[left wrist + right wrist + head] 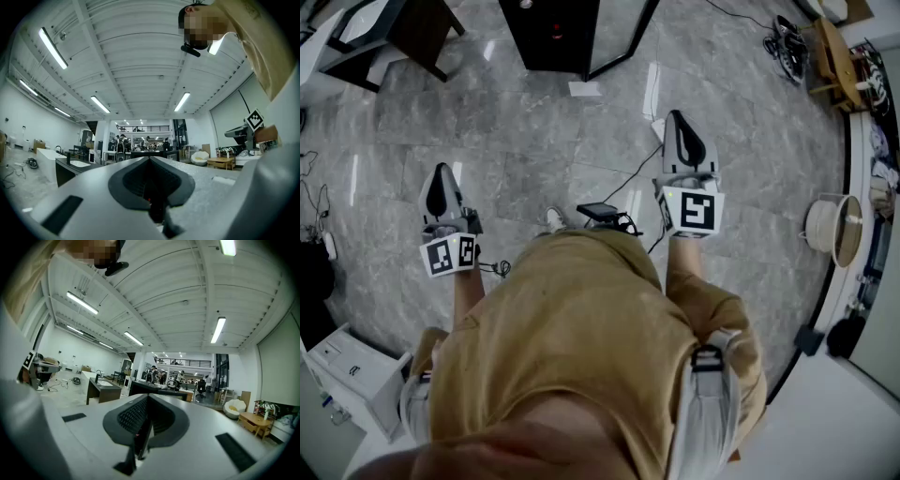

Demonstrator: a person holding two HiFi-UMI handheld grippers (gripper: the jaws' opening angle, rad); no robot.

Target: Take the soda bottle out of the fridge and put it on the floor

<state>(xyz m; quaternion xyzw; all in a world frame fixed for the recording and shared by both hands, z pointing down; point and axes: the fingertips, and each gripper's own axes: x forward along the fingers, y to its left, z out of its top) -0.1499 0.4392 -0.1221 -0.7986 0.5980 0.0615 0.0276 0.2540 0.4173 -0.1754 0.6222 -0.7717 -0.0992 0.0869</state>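
- While both claws hold nothing, I judge the job has hardly begun: no bottle is gripped, and I see none on the floor.
- My left claw is held out in front of the body. Its jaws are closed together with nothing between them.
- My right claw reaches a bit further ahead. Its jaws are pressed tight together too, and they grip nothing.
- Under both claws is grey floor, with a thin cable lying on it.
- Further ahead stands a black box. It may be the fridge, but I cannot tell.
- No view shows the bottle, so I guess it is inside the fridge.
- Left to do: get to the fridge, open it, grab the bottle, and set it down on the floor.
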